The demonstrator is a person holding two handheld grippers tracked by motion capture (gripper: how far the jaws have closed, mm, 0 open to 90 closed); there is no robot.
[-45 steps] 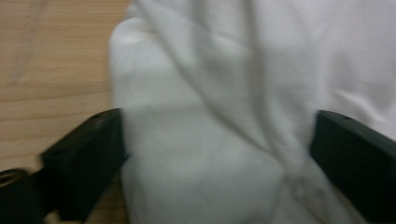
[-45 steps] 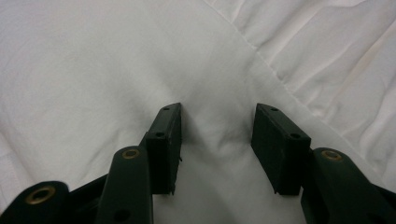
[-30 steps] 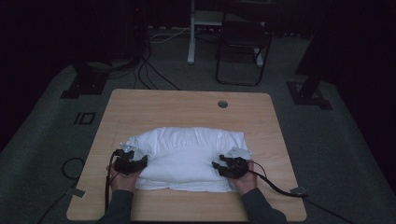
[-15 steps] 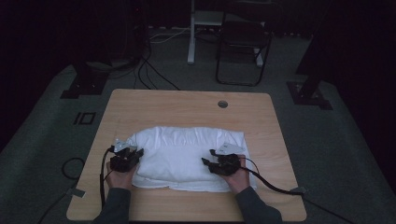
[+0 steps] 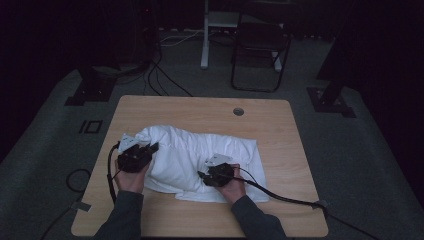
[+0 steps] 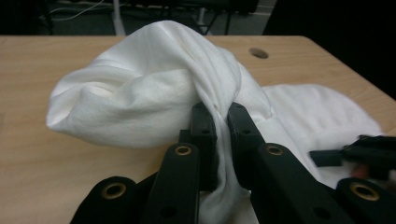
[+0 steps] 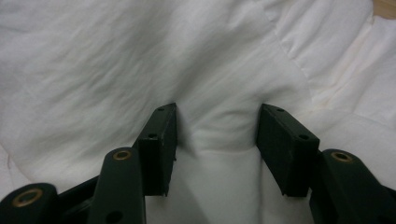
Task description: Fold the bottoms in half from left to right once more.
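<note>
Folding: white cloth (image 5: 200,160), bunched between both grippers on the table (image 5: 280,130).
Left gripper (image 6: 217,123): clenched on a gathered ridge of cloth, lifted off the wood.
Right gripper (image 7: 217,140): jaws apart, astride a low fold, pads not pressing.
Risk: thin pinch may slip out; right side unheld, so cloth could drag askew.
Room: dim; chair (image 5: 260,55) and cables beyond.

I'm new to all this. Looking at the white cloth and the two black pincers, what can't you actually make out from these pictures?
- What kind of item the white cloth is: bunched and folded over itself in the high view.
- Whether the right gripper presses the fold between its jaws: right gripper view, the cloth bulges there and hides the pad faces.
- The cloth's edge inside the left gripper: left gripper view, the shut jaws cover it.
- The table under the cloth.
</note>
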